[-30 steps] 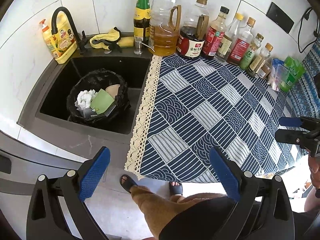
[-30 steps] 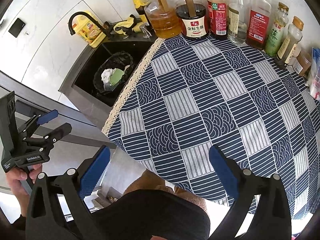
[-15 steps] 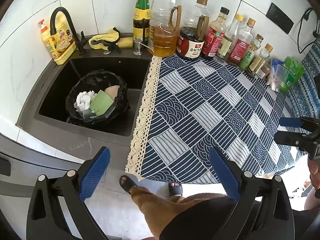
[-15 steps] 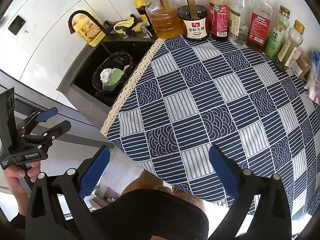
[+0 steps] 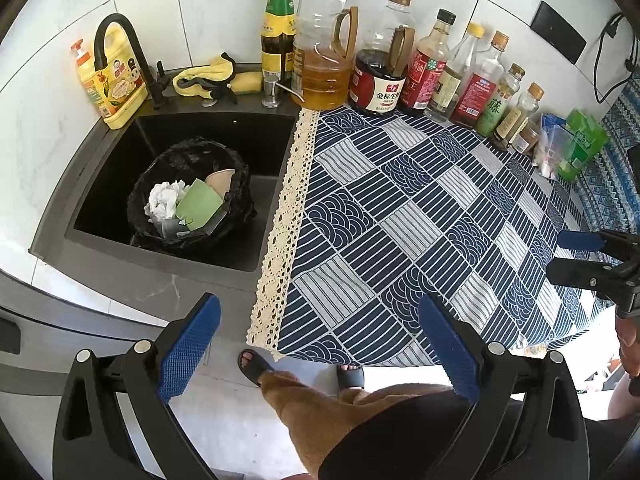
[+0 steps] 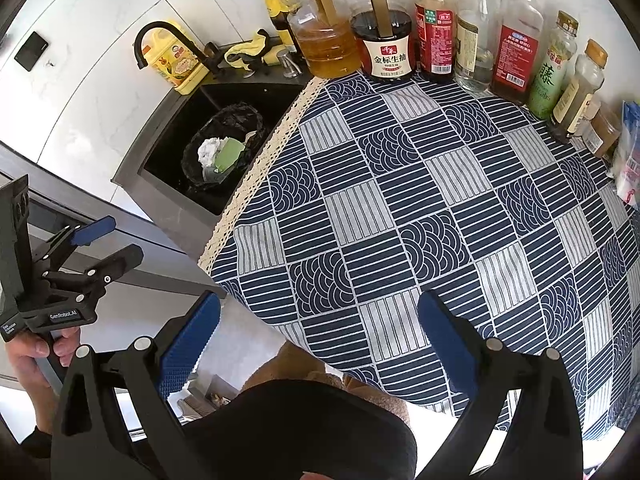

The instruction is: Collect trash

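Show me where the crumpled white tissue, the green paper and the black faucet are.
crumpled white tissue [image 5: 166,200], left wrist view, its middle.
green paper [image 5: 199,208], left wrist view, flat face.
black faucet [image 6: 158,31], right wrist view, top of arch.

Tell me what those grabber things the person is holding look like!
Each hand-held gripper is black plastic with two long fingers, tipped with bumpy blue pads and dotted with silver screws. The left hand-held gripper shows this up close, and so does the right hand-held gripper. Seen from the right camera, the left one has small white lettering on its body. The person wears brown trousers and dark sandals.
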`<control>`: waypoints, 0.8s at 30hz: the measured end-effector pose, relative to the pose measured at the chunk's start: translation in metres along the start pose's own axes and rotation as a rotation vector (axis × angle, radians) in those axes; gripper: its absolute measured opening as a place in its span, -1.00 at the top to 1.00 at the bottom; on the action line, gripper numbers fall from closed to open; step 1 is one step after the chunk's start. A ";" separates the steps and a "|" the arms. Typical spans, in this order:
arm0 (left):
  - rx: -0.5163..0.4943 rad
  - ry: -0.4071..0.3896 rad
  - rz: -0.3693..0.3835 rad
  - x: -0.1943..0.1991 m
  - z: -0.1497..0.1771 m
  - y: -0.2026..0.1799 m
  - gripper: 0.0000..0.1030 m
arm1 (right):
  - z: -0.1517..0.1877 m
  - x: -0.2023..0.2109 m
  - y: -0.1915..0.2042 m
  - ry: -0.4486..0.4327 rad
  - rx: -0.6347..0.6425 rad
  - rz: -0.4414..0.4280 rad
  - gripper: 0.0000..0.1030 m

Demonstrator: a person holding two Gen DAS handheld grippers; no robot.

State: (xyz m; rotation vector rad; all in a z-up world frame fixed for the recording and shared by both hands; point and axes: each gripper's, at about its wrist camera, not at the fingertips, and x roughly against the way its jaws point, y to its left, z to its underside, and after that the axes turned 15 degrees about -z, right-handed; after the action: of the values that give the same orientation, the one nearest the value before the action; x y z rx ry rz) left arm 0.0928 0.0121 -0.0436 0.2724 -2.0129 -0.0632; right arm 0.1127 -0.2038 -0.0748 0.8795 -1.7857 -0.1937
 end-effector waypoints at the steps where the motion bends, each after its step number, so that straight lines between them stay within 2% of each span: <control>1: 0.001 0.000 0.000 0.000 0.000 0.000 -0.87 | 0.000 0.000 0.000 -0.001 0.001 0.002 -0.90; 24: 0.012 -0.001 0.000 0.000 -0.001 0.003 -0.87 | -0.002 -0.001 -0.001 -0.001 0.010 0.012 -0.90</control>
State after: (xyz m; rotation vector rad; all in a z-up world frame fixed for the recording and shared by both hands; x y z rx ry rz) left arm 0.0932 0.0153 -0.0429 0.2793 -2.0154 -0.0515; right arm 0.1155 -0.2035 -0.0751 0.8757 -1.7939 -0.1780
